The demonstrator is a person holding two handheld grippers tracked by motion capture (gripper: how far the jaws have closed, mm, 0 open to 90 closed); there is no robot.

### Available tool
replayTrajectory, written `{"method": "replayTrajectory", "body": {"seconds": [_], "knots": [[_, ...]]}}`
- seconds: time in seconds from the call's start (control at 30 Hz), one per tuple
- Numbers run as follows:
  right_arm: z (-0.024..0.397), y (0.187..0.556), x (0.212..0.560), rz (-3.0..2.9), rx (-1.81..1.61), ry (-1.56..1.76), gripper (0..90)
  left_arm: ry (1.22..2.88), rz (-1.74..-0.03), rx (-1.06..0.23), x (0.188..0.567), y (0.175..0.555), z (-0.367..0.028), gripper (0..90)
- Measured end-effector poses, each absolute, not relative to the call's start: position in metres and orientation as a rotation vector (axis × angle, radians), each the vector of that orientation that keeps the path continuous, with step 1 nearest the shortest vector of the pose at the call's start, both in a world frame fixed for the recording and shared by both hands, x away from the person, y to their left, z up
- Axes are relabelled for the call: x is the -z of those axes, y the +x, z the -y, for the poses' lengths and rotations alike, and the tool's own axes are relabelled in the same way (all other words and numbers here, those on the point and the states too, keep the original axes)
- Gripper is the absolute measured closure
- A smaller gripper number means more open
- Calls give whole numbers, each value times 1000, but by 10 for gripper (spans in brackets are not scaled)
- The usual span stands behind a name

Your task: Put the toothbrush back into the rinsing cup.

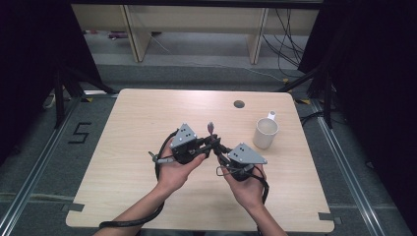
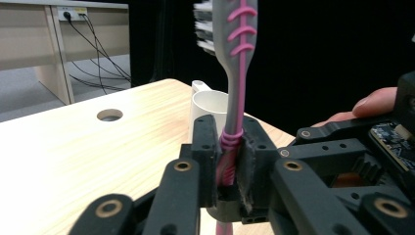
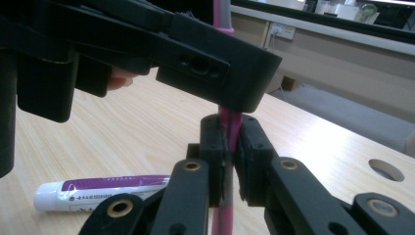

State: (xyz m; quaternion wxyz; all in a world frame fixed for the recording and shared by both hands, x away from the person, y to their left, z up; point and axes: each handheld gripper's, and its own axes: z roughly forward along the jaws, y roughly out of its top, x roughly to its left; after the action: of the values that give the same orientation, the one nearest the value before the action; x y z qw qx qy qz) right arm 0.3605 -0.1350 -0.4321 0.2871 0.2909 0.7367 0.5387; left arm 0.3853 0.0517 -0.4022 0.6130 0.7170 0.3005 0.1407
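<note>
A grey and pink toothbrush stands upright above the middle of the table, bristle head up. In the left gripper view, my left gripper has its pads pressed on the pink ribbed part of the toothbrush handle. My right gripper is shut on the toothbrush lower down, just under the left gripper's jaw that crosses above it. From above, the left gripper and right gripper meet tip to tip, each held in a hand.
A white mug stands upright to the right of the grippers, and it rises behind the brush in the left gripper view. A white and purple toothpaste tube lies on the wooden table. A cable hole sits near the far edge.
</note>
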Motion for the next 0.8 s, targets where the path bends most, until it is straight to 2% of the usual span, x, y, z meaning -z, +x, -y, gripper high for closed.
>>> {"method": "replayTrajectory", "body": {"seconds": [0.03,0.07,0.17,0.27,0.4,0.8], "knots": [[136,361,432,-1976,-1437,776,832,1642,-691,-315,402,386,-51,685],[137,361,432,-1976,-1437,801,833,1639,-691,-317,402,385,-52,602],[141,363,432,-1980,-1446,845,833,1636,-682,-330,403,384,-54,471],[148,367,433,-1967,-1461,880,833,1641,-665,-353,403,382,-59,390],[163,374,427,-1910,-1478,924,833,1644,-665,-394,402,377,-75,354],[207,388,408,-1766,-1459,975,833,1634,-780,-518,411,380,-138,330]]}}
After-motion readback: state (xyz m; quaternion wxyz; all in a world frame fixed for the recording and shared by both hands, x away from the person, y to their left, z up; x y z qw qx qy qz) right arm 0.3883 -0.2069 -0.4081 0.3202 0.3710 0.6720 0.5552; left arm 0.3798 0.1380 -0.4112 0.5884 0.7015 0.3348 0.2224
